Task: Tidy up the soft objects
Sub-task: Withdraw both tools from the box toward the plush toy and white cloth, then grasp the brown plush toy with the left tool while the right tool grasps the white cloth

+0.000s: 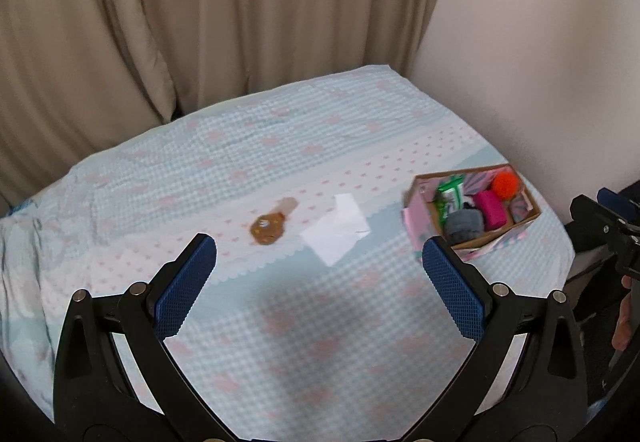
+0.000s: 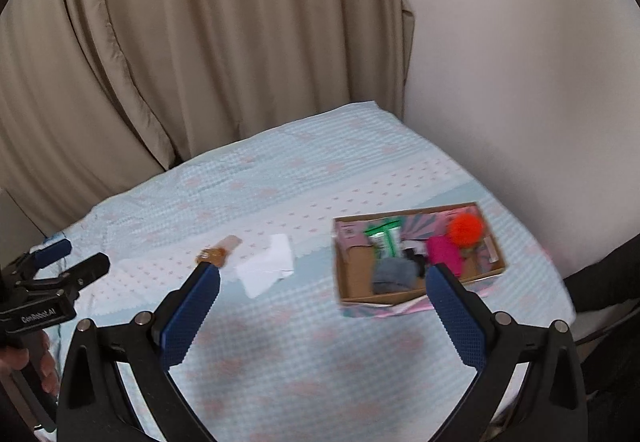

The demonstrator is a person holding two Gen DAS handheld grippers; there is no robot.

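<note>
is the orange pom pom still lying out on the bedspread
No, the orange pom pom sits inside the cardboard box, next to the pink roll; only the white cloth and brown toy lie on the bedspread.

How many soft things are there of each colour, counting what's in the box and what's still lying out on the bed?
In the cardboard box:
Orange pom-pom: 1
Pink roll: 1
Grey cloth: 1
Green-and-white packet: 1
Black item, partly hidden: 1

Loose on the bedspread:
Brown toy: 1
White folded cloth: 1

Total: 7
</note>
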